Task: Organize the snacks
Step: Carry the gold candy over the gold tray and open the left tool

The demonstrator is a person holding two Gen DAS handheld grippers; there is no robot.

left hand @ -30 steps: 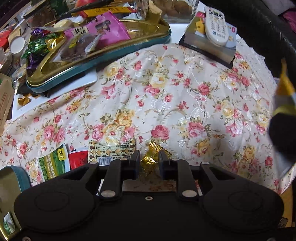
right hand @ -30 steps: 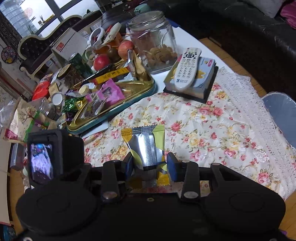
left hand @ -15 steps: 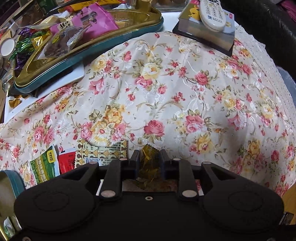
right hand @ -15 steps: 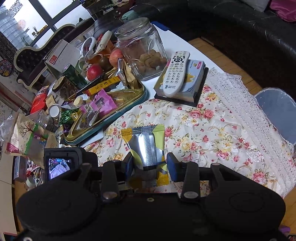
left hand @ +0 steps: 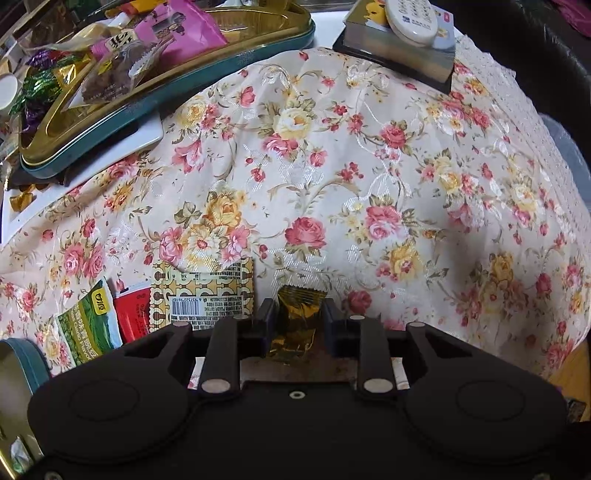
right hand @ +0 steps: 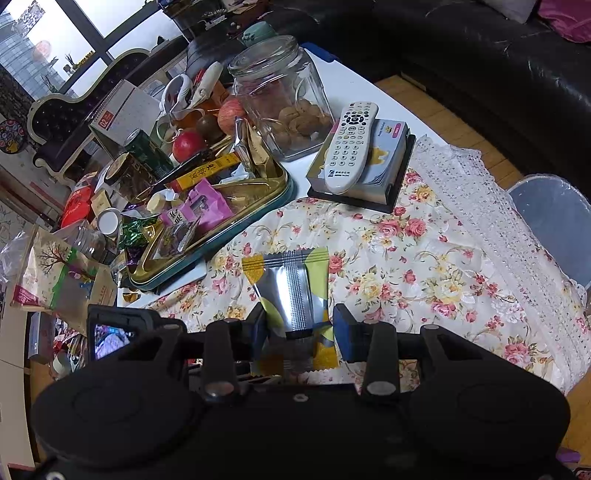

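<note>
My left gripper (left hand: pixel 298 320) is shut on a small gold-foil candy (left hand: pixel 295 319), held just above the floral tablecloth (left hand: pixel 369 177). My right gripper (right hand: pixel 299 325) is shut on a silver and yellow snack packet (right hand: pixel 291 291), held above the cloth. A gold tin tray with a teal rim (left hand: pixel 236 62) holds several snacks, among them a pink packet (left hand: pixel 177 33); it also shows in the right wrist view (right hand: pixel 255 206). Loose packets lie on the cloth by my left gripper: a patterned one (left hand: pixel 207 291), a red one (left hand: pixel 133 317) and a green one (left hand: pixel 88 325).
A remote (right hand: pixel 351 147) lies on a boxed pad (right hand: pixel 391 162) beyond the cloth. A glass jar of biscuits (right hand: pixel 284 99), apples (right hand: pixel 188 144), cans and boxes crowd the far left. A black sofa (right hand: pixel 480 55) stands behind. A second teal tin (left hand: pixel 18 369) sits at my lower left.
The left gripper has moved closer over the cloth with the candy squeezed upright between its fingers. The right gripper has risen and pulled back, still holding its packet.
</note>
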